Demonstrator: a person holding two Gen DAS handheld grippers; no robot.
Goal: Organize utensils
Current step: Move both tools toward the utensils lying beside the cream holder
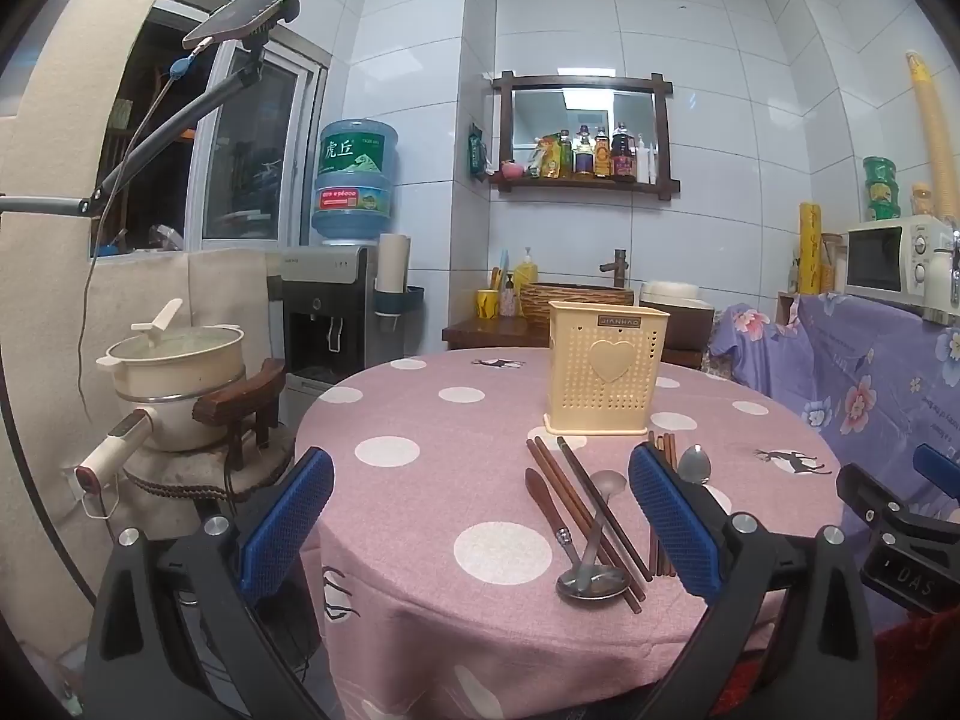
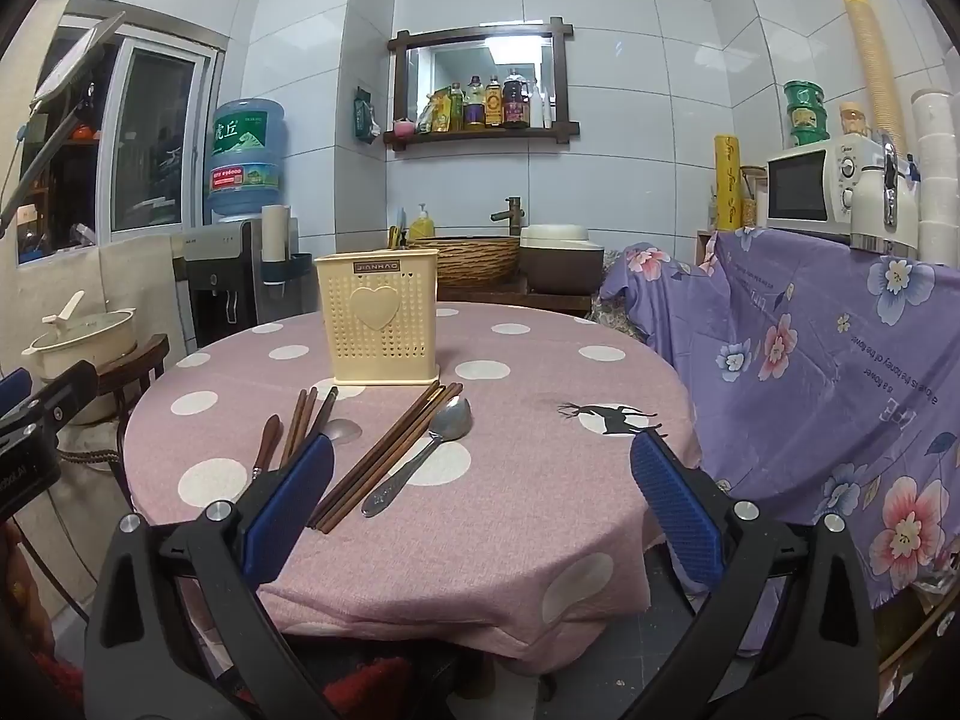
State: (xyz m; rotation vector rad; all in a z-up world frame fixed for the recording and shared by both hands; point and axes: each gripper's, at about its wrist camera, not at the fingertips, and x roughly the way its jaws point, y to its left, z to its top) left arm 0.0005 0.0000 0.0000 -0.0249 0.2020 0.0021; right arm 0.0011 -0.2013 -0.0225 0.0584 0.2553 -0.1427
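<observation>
Utensils lie loose on the round table's pink polka-dot cloth (image 2: 528, 480), just in front of the cream perforated holder (image 2: 379, 318), which stands upright toward the far side. One bundle of wooden chopsticks (image 2: 390, 456) rests beside a metal spoon (image 2: 432, 450); to their left – more chopsticks (image 1: 576, 504), a ladle-like metal spoon (image 1: 591, 552) and a wooden-handled piece (image 1: 546, 504), crossing one another. The left gripper (image 1: 480, 522) hangs at the near edge, jaws spread wide, nothing between them. The right gripper (image 2: 483, 498) – same story, gaping and empty, just short of the chopsticks.
</observation>
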